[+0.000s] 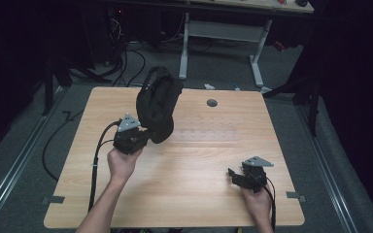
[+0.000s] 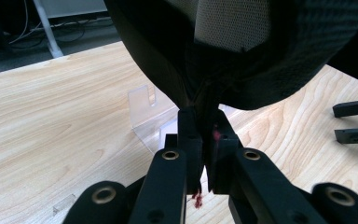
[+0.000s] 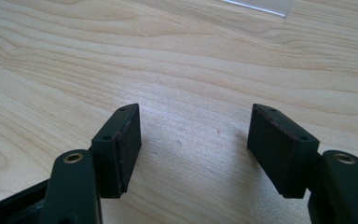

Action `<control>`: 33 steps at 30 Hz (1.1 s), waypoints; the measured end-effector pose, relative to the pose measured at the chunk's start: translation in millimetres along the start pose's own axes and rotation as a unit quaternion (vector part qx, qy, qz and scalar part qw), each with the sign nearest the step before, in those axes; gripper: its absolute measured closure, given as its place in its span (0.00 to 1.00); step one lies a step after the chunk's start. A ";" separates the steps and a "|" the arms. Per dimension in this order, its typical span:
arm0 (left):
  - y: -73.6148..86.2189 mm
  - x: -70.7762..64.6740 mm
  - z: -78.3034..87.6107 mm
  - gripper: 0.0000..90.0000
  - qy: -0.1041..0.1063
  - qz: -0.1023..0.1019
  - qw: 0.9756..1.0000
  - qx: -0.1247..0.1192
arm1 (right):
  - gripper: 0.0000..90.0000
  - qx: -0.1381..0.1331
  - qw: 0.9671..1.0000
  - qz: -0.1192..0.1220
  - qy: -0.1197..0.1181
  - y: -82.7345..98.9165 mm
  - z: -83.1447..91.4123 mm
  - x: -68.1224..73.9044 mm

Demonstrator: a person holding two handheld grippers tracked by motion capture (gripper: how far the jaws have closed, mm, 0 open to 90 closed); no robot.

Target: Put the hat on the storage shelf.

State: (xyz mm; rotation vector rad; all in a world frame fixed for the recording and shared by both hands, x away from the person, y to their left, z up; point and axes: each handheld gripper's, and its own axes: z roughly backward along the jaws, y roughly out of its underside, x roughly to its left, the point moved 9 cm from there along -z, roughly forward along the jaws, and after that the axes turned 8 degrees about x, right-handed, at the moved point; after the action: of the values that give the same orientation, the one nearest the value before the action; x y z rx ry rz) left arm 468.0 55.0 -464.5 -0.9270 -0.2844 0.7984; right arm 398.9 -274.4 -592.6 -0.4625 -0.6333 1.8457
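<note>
1. The black bag [image 1: 158,104] hangs off the bench [image 1: 199,165], around 11 o'clock of its middle; contents can't be seen.
2. Left gripper [image 1: 143,136] has its fingers [image 2: 189,140] pinching the bag's bottom edge.
3. Right gripper [image 1: 234,175], at 4 o'clock, fingers [image 3: 121,144] spread, holding nothing.

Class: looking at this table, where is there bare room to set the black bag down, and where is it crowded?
The widest free patch of the table lies between the two hands and runs to the near edge. The far right, beyond the cable hole, is bare too. It is crowded at the left claw, where the black bag hangs over a clear plastic stand.
</note>
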 end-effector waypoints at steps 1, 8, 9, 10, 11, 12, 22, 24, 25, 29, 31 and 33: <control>-0.2 0.1 -1.1 0.96 0.000 0.000 1.000 -0.001 | 0.39 0.000 1.000 0.000 0.000 0.0 0.0 0.0; 1.8 -0.1 -8.9 0.96 -0.008 -0.005 1.000 0.005 | 0.39 0.000 1.000 0.000 0.000 0.0 0.0 0.0; 2.6 -0.1 -10.6 0.96 -0.009 -0.004 1.000 0.007 | 0.39 0.000 1.000 -0.001 0.000 0.0 0.1 0.1; 3.2 0.3 -11.9 0.96 -0.011 -0.004 1.000 0.007 | 0.39 0.000 1.000 0.000 0.000 0.0 0.0 0.1; 3.8 0.5 -12.7 0.96 -0.010 -0.004 1.000 0.007 | 0.39 0.000 1.000 -0.001 0.000 0.0 0.1 0.1; 4.7 0.7 -13.9 0.96 -0.010 -0.001 1.000 0.008 | 0.39 0.000 1.000 -0.001 0.000 0.0 0.1 0.2; 10.3 2.3 -22.2 0.96 -0.004 0.005 1.000 0.013 | 0.39 0.000 1.000 0.000 0.000 0.0 0.0 0.0; 11.1 2.3 -23.5 0.96 -0.003 0.007 1.000 0.014 | 0.39 0.000 1.000 -0.001 0.000 0.0 0.0 0.1; 11.6 2.3 -24.2 0.96 -0.002 0.007 1.000 0.015 | 0.39 0.000 1.000 -0.001 0.000 0.0 0.0 0.1; 15.1 3.1 -27.1 0.95 0.002 0.010 1.000 0.020 | 0.39 0.000 1.000 -0.001 0.000 0.0 0.0 0.1; 16.9 3.4 -28.5 0.95 0.002 0.012 1.000 0.023 | 0.39 -0.001 1.000 0.000 0.000 0.0 0.0 0.0; 17.5 3.8 -28.6 0.95 0.006 0.016 1.000 0.022 | 0.39 -0.001 1.000 0.000 0.000 0.0 -0.1 -0.1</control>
State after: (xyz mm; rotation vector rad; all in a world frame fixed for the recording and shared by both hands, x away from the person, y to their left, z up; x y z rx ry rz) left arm 477.5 46.5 -495.7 -0.8964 -0.2422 0.8250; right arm 399.0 -274.5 -592.6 -0.4638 -0.6346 1.8459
